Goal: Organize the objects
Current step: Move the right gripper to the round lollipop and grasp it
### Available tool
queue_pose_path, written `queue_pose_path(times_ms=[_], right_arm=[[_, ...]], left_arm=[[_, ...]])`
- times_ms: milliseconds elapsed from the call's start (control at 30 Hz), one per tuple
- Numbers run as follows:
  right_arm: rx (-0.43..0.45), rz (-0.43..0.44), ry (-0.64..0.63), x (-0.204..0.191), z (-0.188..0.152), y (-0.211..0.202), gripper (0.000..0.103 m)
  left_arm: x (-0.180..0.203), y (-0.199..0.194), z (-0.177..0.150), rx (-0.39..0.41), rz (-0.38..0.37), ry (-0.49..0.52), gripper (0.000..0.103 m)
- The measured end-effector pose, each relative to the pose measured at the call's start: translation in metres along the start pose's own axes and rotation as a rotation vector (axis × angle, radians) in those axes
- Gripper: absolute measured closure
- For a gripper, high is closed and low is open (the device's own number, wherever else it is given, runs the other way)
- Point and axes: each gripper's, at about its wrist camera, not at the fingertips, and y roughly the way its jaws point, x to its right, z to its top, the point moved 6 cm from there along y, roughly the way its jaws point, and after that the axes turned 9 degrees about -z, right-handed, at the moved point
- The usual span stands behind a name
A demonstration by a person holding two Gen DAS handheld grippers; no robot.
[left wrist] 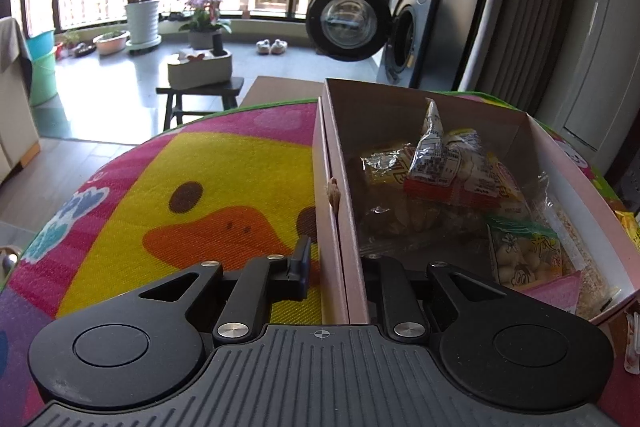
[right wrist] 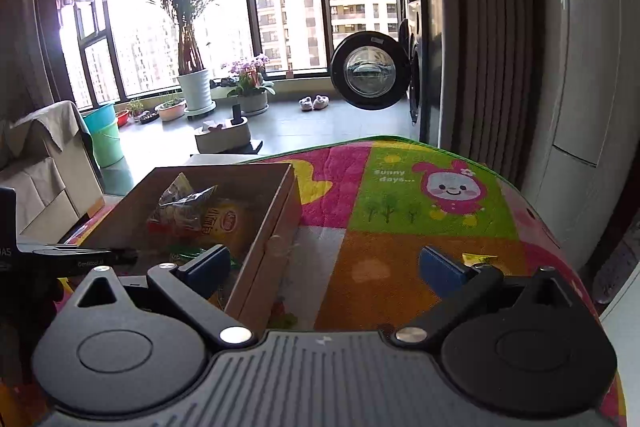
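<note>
Gripping the left wall of the pink cardboard box (left wrist: 340, 187), my left gripper (left wrist: 334, 267) has 1 finger outside and 1 inside, clamped on the wall. My right gripper (right wrist: 326, 267) is spread wide, straddling the box's right wall without touching it. Snack packets (left wrist: 440, 179) fill the box, which sits on a colourful cartoon mat (right wrist: 420, 211).
</note>
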Motion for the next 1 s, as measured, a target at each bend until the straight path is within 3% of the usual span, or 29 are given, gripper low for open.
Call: queue_pose_path(times_ms=[200,333,367,600,833,1000], right_arm=[[-0.047,0.058,-0.134,-0.019,-0.03,-0.008,0.005],[-0.086,0.1,-0.134,-0.038,-0.036,0.008,0.03],[-0.094,0.098,-0.142,-0.044,-0.037,0.011,0.031],[-0.151,0.062,-0.172,-0.043,-0.049,0.01,0.031],[-0.276,0.037,-0.05,-0.002,-0.073,-0.006,0.027],[-0.3,-0.013,0.003,0.006,-0.082,0.008,0.026]], left_arm=[[0.0,-0.002,-0.002,0.008,0.007,-0.01,0.086],[0.003,0.0,0.0,0.003,0.014,-0.005,0.086],[0.003,-0.001,0.0,0.002,0.015,-0.003,0.086],[0.005,0.001,0.0,0.003,0.024,-0.009,0.086],[0.004,0.004,0.002,0.012,0.024,-0.042,0.085],[0.007,0.005,0.003,0.012,0.028,-0.039,0.085]])
